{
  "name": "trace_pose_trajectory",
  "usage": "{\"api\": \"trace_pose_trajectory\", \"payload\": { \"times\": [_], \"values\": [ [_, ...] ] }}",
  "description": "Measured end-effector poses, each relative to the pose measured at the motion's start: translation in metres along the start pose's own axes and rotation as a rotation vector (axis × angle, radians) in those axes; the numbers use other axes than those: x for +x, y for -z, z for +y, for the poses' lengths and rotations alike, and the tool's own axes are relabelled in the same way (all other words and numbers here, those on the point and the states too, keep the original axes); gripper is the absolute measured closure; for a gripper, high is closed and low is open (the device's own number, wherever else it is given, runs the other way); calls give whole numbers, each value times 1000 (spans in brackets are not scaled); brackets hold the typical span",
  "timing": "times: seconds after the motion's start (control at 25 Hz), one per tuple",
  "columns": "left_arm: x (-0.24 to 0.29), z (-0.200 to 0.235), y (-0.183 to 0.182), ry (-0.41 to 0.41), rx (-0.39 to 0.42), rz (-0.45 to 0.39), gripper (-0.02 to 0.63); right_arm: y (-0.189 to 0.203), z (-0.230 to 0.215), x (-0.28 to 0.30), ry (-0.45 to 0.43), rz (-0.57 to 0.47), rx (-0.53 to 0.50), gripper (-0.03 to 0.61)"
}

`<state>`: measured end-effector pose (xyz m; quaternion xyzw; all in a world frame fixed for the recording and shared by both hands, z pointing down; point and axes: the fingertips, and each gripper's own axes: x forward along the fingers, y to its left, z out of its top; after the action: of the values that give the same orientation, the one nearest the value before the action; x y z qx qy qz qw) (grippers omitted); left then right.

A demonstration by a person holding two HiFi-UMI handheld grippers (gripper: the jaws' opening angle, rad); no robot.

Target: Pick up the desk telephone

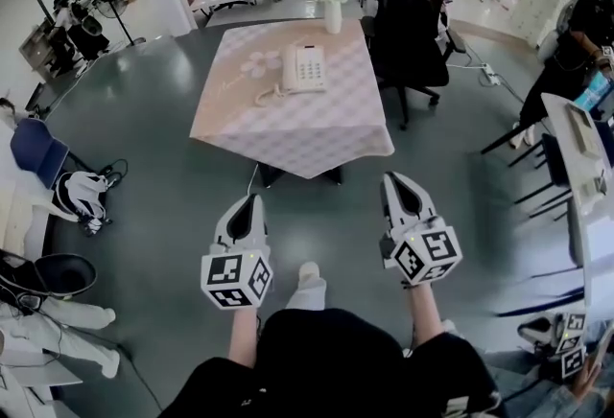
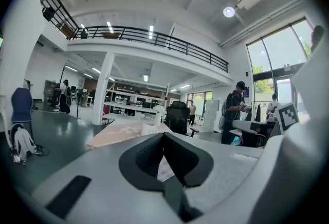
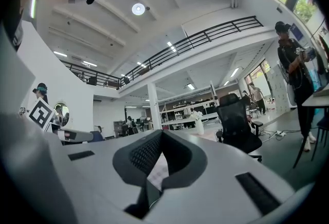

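A white desk telephone [image 1: 304, 68] with its coiled cord lies on a small table under a pink checked cloth [image 1: 288, 124] in the head view. Both grippers hang over the floor, short of the table's near edge. My left gripper [image 1: 247, 206] is shut and empty, pointing toward the table. My right gripper [image 1: 396, 182] is shut and empty too, a little farther right. In the left gripper view the table [image 2: 121, 134] lies ahead beyond the closed jaws, and the telephone [image 2: 150, 128] shows small on it. In the right gripper view the jaws meet with nothing between them.
A white vase of flowers [image 1: 332, 4] stands at the table's far edge. A black office chair [image 1: 410, 18] stands at the table's right rear. A backpack [image 1: 82, 197] lies on the floor at left; desks [image 1: 585, 167] line the right side. People stand around the hall.
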<state>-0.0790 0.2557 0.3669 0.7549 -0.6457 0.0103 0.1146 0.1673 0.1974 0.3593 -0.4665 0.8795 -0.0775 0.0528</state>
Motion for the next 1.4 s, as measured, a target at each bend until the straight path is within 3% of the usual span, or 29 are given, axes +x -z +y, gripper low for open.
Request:
{"api": "trace_pose_trajectory", "payload": {
  "times": [0.84,1.4],
  "values": [
    [155,86,-21,78,2,21,615,23,-31,164,67,26,20,586],
    [223,133,-26,10,-23,34,615,27,-85,234,107,47,8,586]
  ]
}}
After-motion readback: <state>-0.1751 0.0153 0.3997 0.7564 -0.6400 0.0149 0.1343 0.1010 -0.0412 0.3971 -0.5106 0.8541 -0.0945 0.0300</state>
